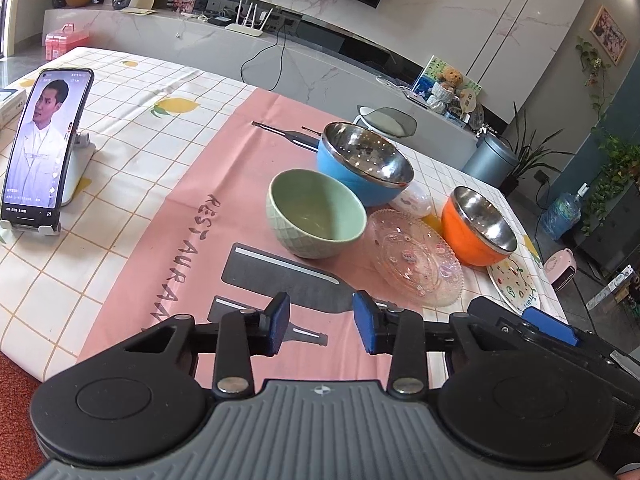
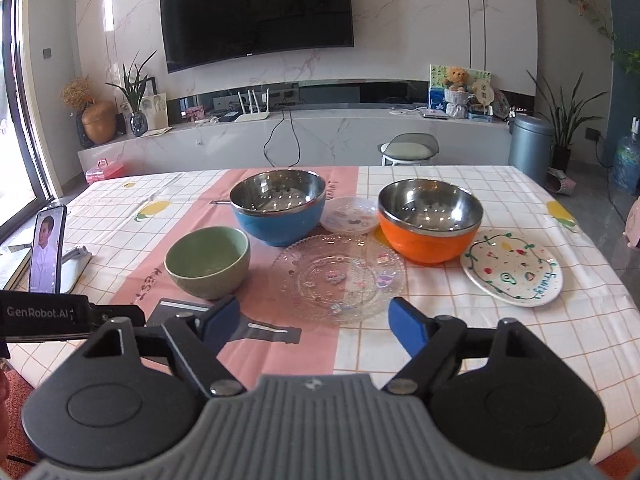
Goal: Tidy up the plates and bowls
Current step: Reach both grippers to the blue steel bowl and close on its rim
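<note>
On the table stand a green ceramic bowl [image 2: 208,262] [image 1: 316,214], a blue steel-lined bowl [image 2: 278,206] [image 1: 364,162] and an orange steel-lined bowl [image 2: 430,220] [image 1: 478,226]. A clear glass plate [image 2: 338,278] [image 1: 416,256] lies between them. A small clear dish [image 2: 350,220] [image 1: 412,200] lies behind it. A white painted plate [image 2: 512,266] [image 1: 514,280] lies right of the orange bowl. My left gripper [image 1: 322,324] is open and empty, near the table's front edge, short of the green bowl. My right gripper [image 2: 314,322] is open and empty, just in front of the glass plate.
A phone on a stand [image 1: 44,148] [image 2: 46,254] plays video at the table's left. A pink printed mat [image 1: 224,184] covers the table's middle. Behind the table are a stool [image 2: 408,148], a TV bench and a grey bin [image 2: 530,146].
</note>
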Motion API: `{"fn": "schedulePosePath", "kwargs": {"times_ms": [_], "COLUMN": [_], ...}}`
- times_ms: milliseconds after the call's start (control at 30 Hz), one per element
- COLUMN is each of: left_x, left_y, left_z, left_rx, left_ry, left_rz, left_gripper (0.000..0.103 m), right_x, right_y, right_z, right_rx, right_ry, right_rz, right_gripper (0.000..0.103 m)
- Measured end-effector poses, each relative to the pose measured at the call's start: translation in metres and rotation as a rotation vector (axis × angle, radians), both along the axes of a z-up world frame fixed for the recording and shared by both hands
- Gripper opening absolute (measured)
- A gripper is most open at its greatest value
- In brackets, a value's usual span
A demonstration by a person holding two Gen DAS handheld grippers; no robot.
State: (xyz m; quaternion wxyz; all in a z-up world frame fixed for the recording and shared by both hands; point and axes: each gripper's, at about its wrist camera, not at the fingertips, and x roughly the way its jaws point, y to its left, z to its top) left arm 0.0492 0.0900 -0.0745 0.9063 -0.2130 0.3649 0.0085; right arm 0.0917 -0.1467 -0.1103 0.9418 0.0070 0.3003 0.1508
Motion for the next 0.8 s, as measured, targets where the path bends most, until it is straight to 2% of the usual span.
{"fn": "schedulePosePath", "kwargs": {"times_ms": [33,133,333,400,533,800], "left_x": [0.004,0.023,0.074,0.096,0.136,0.196], "left_y": [0.004,0.014,0.034,0.034,0.034,0.034], "left_z": [-0.001,0.001,0.013,0.015,0.009,-0.013], "left_rx": [-0.007,-0.003,-0.044,-0.043,-0.055,-0.048], "left_ry": [0.004,-0.002,-0.033,-0.049,-0.041,0.029], "left_rz": [0.008,0.033,0.055,0.051,0.043,0.049], "left_gripper": [0.044,0.044,0.044,0.044,0.057,0.056], "right_x": [0.008,0.027,0.079,0.097,0.136,0.194], "right_y": [0.006,0.017,0.025,0.026,0.031,0.047], "right_z": [-0.002,-0.007,-0.007,-0.005,-0.001,-0.010], "right_rx": [0.009,0.026,0.045,0.055,0.078,0.094], "right_ry": [0.023,0.070,0.123,0.124,0.131,0.179], "right_rz": [0.009,0.024,-0.020,-0.037,-0.059,-0.072], "right_gripper": [0.079,0.069,0.063,0.063,0.063,0.063]}}
